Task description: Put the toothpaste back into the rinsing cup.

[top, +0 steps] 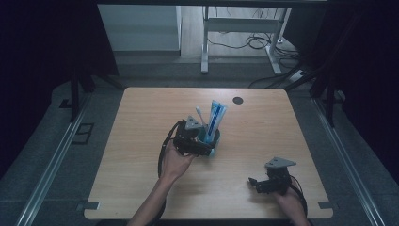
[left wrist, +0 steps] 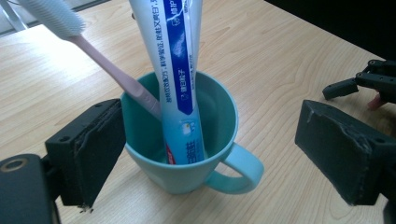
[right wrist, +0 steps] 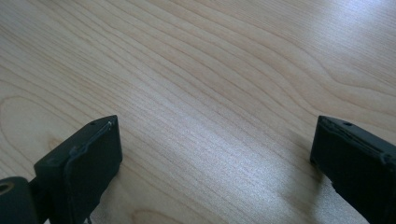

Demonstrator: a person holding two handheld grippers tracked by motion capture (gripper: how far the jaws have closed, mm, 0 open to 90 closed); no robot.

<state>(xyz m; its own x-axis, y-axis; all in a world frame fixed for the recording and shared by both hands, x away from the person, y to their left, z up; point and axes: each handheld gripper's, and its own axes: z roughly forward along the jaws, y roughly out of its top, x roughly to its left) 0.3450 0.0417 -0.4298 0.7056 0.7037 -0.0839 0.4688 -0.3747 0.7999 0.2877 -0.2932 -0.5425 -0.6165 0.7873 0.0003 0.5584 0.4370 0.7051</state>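
You're bracketing the teal mug (left wrist: 187, 154) with your left gripper (left wrist: 205, 154), jaws spread wide on either side and not squeezing yet. It's sitting near the middle of the bench (top: 141, 188), with a pink toothbrush (left wrist: 112, 70) and a toothpaste tube (left wrist: 180, 79) standing in it. Looks like you're lining up the grab, so next you're wanting a firm, level close on the mug wall. Over on the right, your right gripper (right wrist: 215, 158) is resting released on bare wood.
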